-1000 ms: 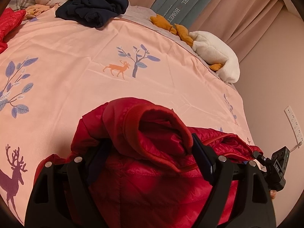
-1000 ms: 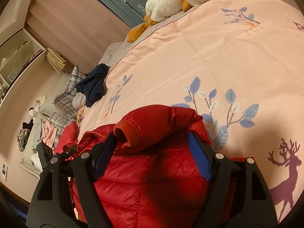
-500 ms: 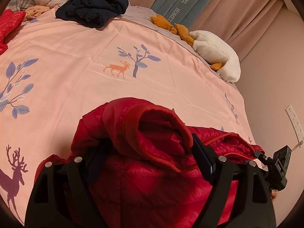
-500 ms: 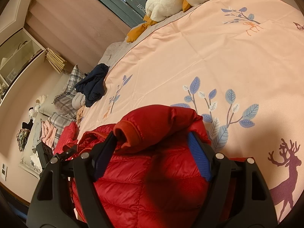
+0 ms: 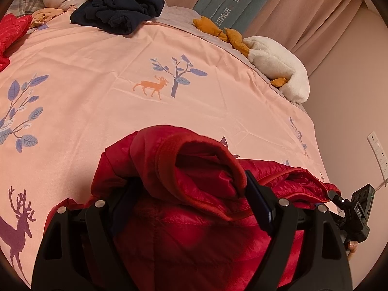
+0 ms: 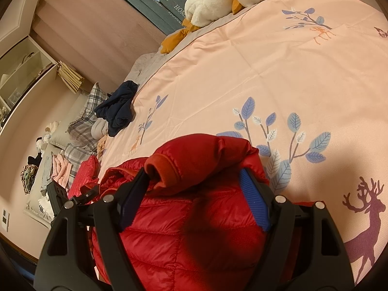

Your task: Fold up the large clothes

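A red puffer jacket [image 5: 184,230] lies bunched on the pink duvet [image 5: 97,77] at the near edge of the bed. My left gripper [image 5: 189,179] has its jaws wide around a thick fold with a ribbed cuff [image 5: 169,150]. The fabric fills the gap and drapes over the left finger. In the right wrist view my right gripper [image 6: 194,169] likewise clamps a rolled sleeve of the jacket [image 6: 157,230], its blue pads [image 6: 254,201] pressed into the padding. The right gripper's body [image 5: 359,208] shows past the jacket's far end.
A crumpled navy garment [image 5: 116,9] lies at the head of the bed beside plaid pillows [image 6: 82,126]. A white plush toy with orange feet [image 5: 276,70] sits on the far side. Another red garment [image 5: 12,34] lies at the left edge. A wall [image 5: 351,121] stands close on the right.
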A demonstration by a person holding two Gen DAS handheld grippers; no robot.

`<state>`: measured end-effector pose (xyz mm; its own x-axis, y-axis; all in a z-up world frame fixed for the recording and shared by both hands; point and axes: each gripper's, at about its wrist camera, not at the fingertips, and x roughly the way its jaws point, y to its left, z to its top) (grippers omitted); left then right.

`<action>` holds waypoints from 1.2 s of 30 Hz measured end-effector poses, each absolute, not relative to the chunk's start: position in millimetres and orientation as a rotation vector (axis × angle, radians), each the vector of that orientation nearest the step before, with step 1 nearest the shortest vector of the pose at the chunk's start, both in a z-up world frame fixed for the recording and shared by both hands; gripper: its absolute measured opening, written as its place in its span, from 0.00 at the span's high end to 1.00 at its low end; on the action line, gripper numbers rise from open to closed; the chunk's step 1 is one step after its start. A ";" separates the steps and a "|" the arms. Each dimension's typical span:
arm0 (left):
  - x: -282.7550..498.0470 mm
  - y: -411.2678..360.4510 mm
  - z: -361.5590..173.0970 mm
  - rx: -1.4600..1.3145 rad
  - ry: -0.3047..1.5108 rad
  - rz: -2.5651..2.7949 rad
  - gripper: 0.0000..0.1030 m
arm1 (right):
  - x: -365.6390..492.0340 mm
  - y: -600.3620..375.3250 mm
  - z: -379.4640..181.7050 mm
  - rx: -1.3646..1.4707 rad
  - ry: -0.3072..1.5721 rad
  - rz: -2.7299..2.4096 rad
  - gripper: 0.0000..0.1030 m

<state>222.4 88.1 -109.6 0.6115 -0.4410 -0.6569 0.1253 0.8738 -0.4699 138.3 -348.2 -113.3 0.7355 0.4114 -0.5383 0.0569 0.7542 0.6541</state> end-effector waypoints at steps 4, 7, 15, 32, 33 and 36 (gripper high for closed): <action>223.3 88.9 -110.1 -0.396 0.857 -0.333 0.19 | 137.1 -347.5 -113.2 0.699 0.729 0.212 0.24; 223.3 88.6 -110.2 -0.395 0.856 -0.326 0.19 | 137.2 -347.5 -113.3 0.699 0.725 0.211 0.24; 217.9 85.1 -103.8 -0.366 0.832 -0.289 0.19 | 133.7 -352.1 -108.3 0.691 0.704 0.200 0.23; 175.4 69.0 -63.7 -0.169 0.686 -0.248 0.09 | 99.6 -290.5 -74.3 0.342 0.683 0.154 0.22; 171.3 63.5 -64.3 -0.150 0.686 -0.260 0.09 | 97.8 -279.7 -74.6 0.301 0.684 0.152 0.22; 157.7 41.8 -68.7 -0.095 0.691 -0.307 0.09 | 90.9 -247.7 -79.2 0.165 0.676 0.150 0.22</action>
<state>157.7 41.8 -68.7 0.7274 -0.3100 -0.6123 0.2471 0.9506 -0.1877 90.9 -247.7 -79.2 0.7699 0.1915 -0.6088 -0.0847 0.9762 0.1998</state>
